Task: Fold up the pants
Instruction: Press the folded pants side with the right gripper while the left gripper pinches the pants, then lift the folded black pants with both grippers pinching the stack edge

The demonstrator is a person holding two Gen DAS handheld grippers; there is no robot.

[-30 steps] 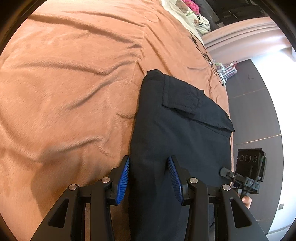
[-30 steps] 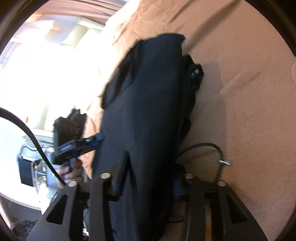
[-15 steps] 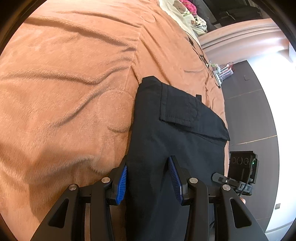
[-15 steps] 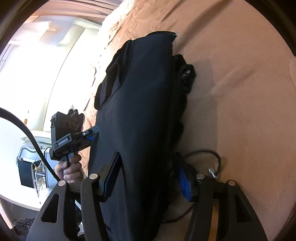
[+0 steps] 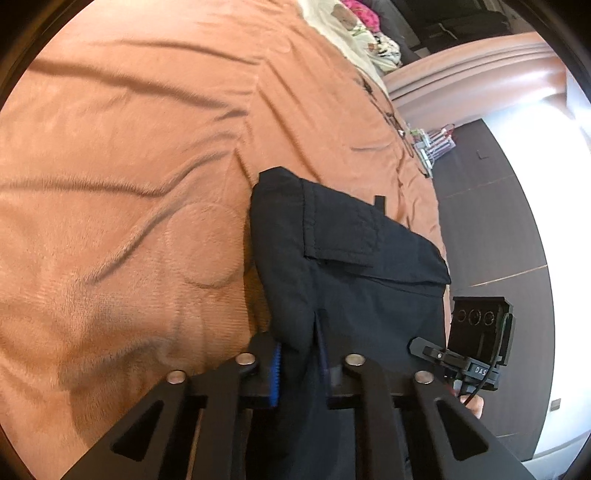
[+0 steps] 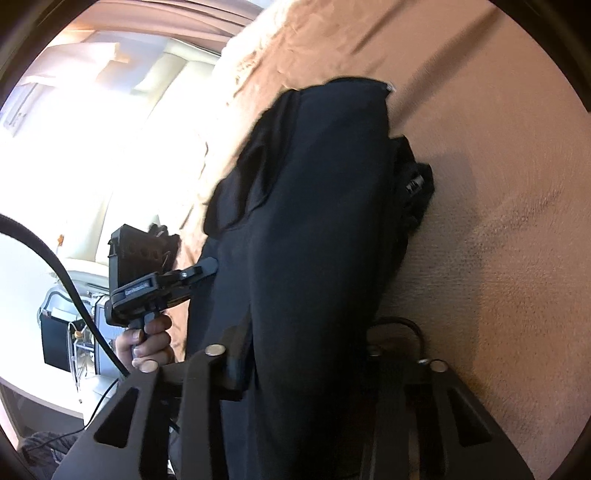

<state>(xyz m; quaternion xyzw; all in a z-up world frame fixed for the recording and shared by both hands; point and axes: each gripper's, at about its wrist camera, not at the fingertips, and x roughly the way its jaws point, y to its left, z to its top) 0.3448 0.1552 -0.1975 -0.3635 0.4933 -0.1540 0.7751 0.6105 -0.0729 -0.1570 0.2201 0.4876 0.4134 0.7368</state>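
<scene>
Black pants (image 5: 354,280) with a flapped cargo pocket lie folded lengthwise on an orange-brown blanket (image 5: 122,192). My left gripper (image 5: 299,365) is at their near end. Its jaws are closing, and the blue pads (image 5: 275,369) pinch a raised ridge of the cloth. In the right wrist view the same pants (image 6: 317,229) run away from me as a thick dark bundle. My right gripper (image 6: 310,365) straddles them, its jaws closing with the cloth filling the gap; the right finger is mostly hidden by fabric. A hand (image 6: 151,343) holds the left gripper's handle beside the pants.
Light patterned bedding (image 5: 354,29) and a pinkish bed frame (image 5: 480,62) lie at the far end. Clothes hangers (image 5: 432,144) sit at the blanket's right edge, above dark floor (image 5: 491,229). A thin cable loop (image 6: 406,325) rests on the blanket by my right gripper.
The left jaws have narrowed from wide apart onto a bunched fold of the pants. The right jaws spread wider half a second ago and have narrowed again around the cloth.
</scene>
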